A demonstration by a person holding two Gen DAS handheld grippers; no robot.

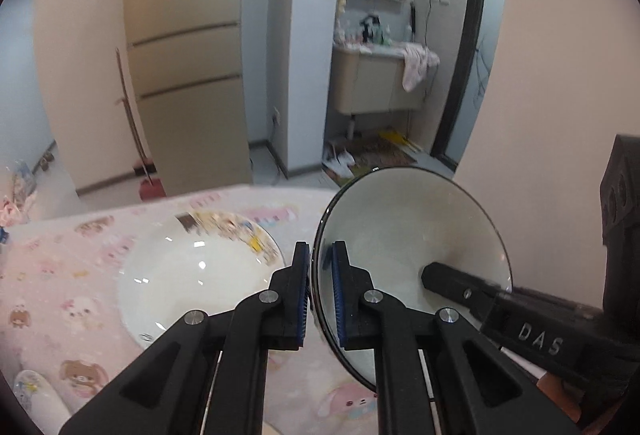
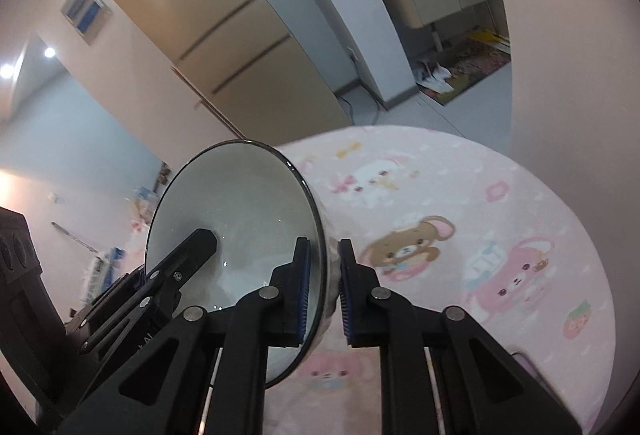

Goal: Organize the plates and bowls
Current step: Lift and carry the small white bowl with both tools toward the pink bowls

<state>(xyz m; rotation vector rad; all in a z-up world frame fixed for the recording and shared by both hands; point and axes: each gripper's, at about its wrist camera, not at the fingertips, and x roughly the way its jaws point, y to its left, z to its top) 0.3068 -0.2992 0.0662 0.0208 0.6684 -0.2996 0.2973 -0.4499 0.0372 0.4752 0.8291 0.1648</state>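
A white bowl with a thin dark rim (image 1: 404, 235) is held tilted on its side above the pink cartoon-print tablecloth (image 1: 60, 275). My left gripper (image 1: 320, 291) is shut on its rim at one side. My right gripper (image 2: 324, 287) is shut on the rim of the same bowl (image 2: 240, 219) at the opposite side; one of its fingers (image 1: 452, 281) shows inside the bowl in the left wrist view. A large white plate with a printed edge (image 1: 192, 271) lies flat on the cloth to the left of the bowl.
The table (image 2: 480, 195) is round and its far edge drops to a grey floor. A tall beige cabinet (image 1: 188, 55) and a bathroom vanity (image 1: 376, 83) stand beyond. A pale patterned object (image 1: 32, 395) lies at the near left edge.
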